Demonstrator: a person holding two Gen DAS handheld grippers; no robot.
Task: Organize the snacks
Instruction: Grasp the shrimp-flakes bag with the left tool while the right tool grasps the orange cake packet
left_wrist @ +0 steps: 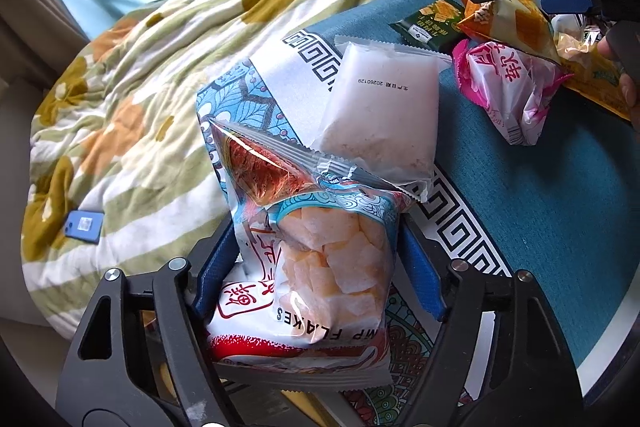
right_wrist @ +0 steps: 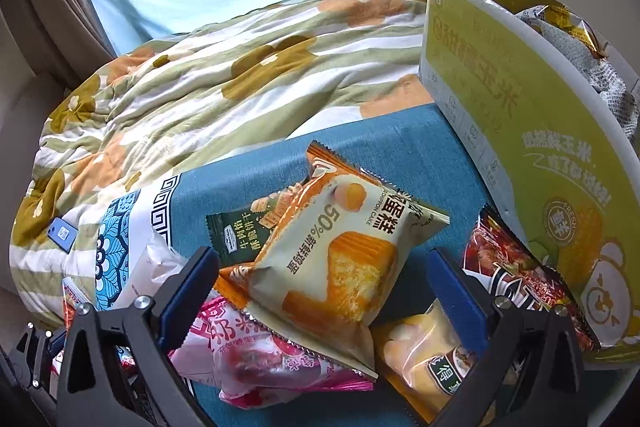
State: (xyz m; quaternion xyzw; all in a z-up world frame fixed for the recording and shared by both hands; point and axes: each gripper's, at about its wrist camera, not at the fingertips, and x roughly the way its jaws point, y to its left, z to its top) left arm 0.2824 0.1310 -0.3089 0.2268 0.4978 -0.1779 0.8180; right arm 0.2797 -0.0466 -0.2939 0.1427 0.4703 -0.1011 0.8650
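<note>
Left hand-held gripper [left_wrist: 320, 267]: blue pads pressed on both sides of a clear plastic shrimp-flakes bag w/ pale orange cubes [left_wrist: 332, 267], pinching it, held just above the teal cloth-covered surface [left_wrist: 540, 207] near its patterned left edge. Under/behind that bag: a clear pkt w/ reddish-brown shredded filling [left_wrist: 260, 167], touching it, & a frosted white pouch w/ printed date [left_wrist: 380, 107] lying partly on the white-and-blue patterned border. Further toward the surface's far side: pink-and-white crinkled wrapper [left_wrist: 508, 87], dark green cracker pkt [left_wrist: 430, 25], both flat on the teal cloth.

Right hand-held gripper [right_wrist: 320, 287]: jaws spread wide, pinching nothing; cream-and-orange cake pkt marked 50% [right_wrist: 340, 259] lies between the blue pads w/o touching either, as far as visible. Rests on top of the pink wrapper [right_wrist: 248, 351] & overlaps the green cracker pkt [right_wrist: 236, 231]. Yellow clear-window pkt [right_wrist: 420, 351] just beside the right pad; red-and-black pkt [right_wrist: 504, 259] leans against a tall yellow-green cardboard box w/ bear print [right_wrist: 500, 115] at the surface's right edge. Silver & gold wrappers [right_wrist: 568, 27] inside the box.

Behind the surface: bed w/ floral striped quilt [right_wrist: 220, 75], small blue phone [right_wrist: 62, 233] lying on it near the left side.
</note>
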